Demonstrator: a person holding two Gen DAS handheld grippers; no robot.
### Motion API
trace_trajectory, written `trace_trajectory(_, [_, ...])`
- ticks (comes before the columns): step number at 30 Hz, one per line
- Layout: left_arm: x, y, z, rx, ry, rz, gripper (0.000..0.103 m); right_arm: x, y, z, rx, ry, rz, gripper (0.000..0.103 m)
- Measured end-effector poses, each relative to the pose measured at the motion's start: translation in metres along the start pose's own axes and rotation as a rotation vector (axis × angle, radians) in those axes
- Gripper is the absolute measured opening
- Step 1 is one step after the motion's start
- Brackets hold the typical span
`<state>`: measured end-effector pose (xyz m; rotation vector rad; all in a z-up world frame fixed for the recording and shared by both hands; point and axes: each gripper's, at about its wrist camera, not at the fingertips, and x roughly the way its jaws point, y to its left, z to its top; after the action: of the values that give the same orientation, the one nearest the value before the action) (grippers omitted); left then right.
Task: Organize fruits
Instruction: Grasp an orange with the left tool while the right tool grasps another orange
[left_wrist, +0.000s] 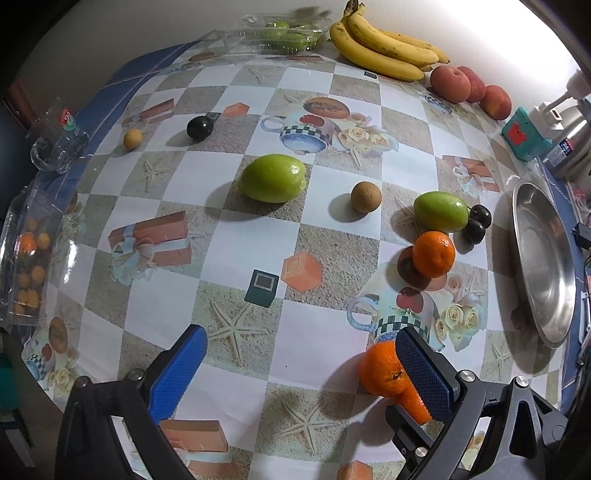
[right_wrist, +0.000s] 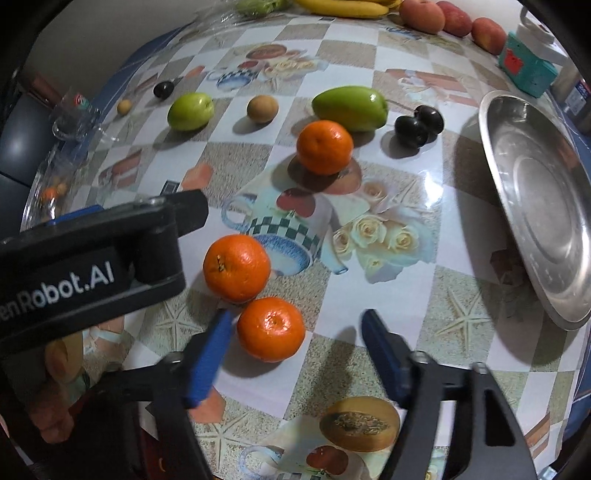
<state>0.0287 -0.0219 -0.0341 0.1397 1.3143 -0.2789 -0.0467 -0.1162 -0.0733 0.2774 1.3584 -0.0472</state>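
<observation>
- Desk (right_wrist: 388, 295) holds scattered fruit; steel plate (right_wrist: 535, 206) sits at its right edge, empty, likely the drop spot.
- Right gripper (right_wrist: 297, 334) points steeply down, fingers part-open around the near mandarin (right_wrist: 271, 328); left pad is just beside it, right pad apart, so no grip yet.
- I'd centre the fruit between the pads before squeezing, and keep the left pad off the second mandarin (right_wrist: 236, 267) touching it behind.
- Left gripper (left_wrist: 299, 349): fingers wide open, holding nothing.
- Left wrist view shows the bananas (left_wrist: 384, 48) whole and hides one mandarin; right wrist view shows both mandarins.
</observation>
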Motion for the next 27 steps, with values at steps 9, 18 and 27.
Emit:
trace_trajectory(9, [-0.002,-0.008,-0.002,0.026,0.003,-0.039,0.103,-0.002,0.002,-0.005,0.005,-0.003,0.048,0.05])
trace_trajectory(18, [0.001,-0.005,-0.002,0.0,0.018,-0.06,0.103,-0.015,-0.006,-0.003,0.059,-0.033,0.076,0.039])
trace_trajectory(27, [0.001,-0.017,-0.005,0.043,0.024,-0.091,0.096,-0.039,-0.056,-0.005,0.243,-0.111,-0.013,0.039])
